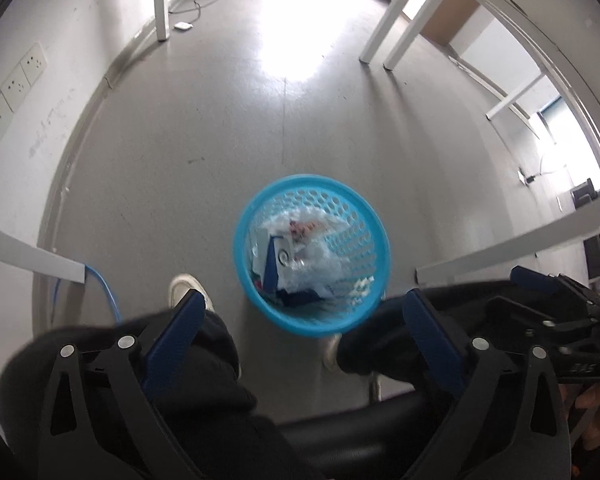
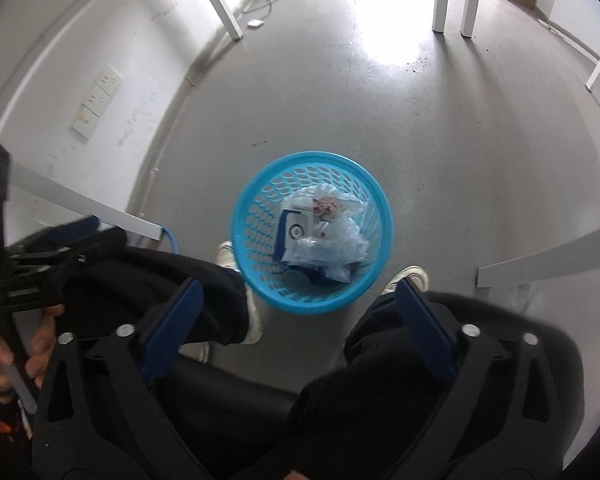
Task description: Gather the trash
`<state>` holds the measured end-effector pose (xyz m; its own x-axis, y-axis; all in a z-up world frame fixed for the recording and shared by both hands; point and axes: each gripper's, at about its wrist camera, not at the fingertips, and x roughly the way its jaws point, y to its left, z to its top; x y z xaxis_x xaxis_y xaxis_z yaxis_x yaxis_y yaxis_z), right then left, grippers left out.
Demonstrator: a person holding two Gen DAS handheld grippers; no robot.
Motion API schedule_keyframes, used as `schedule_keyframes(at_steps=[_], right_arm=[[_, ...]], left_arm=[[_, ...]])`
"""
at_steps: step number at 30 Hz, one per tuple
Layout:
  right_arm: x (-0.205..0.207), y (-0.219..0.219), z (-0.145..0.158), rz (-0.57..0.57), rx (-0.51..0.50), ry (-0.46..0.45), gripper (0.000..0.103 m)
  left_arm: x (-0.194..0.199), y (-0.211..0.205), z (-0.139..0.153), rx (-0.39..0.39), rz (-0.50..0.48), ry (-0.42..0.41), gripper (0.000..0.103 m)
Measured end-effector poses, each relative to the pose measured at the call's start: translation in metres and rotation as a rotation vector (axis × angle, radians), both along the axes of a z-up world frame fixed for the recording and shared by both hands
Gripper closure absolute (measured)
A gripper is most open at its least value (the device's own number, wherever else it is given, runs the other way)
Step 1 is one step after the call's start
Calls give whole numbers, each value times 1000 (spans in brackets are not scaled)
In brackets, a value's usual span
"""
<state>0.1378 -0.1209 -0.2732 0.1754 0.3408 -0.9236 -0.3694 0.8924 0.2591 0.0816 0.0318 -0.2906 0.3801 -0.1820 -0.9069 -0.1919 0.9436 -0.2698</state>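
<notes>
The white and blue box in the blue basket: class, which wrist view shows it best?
The right wrist view. There the white and blue box is sharp inside the blue basket, its round mark readable beside the clear plastic wrap. In the left wrist view the box is blurred and partly buried under plastic.

I can read nothing for certain: the white-and-blue box (image 2: 294, 229) in my blue basket (image 2: 260, 184) carries a line of print and a round mark (too small and blurred), and beside it a wrapper (image 2: 326, 207) shows only red blotches.
</notes>
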Motion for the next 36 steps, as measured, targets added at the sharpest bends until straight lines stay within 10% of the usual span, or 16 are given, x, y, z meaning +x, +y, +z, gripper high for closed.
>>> schedule_keyframes(at_steps=[36], right_arm=[[-11,4,3,46,17,30,9]], left_arm=[[-8,-12,-7,-12,-43,31,6]])
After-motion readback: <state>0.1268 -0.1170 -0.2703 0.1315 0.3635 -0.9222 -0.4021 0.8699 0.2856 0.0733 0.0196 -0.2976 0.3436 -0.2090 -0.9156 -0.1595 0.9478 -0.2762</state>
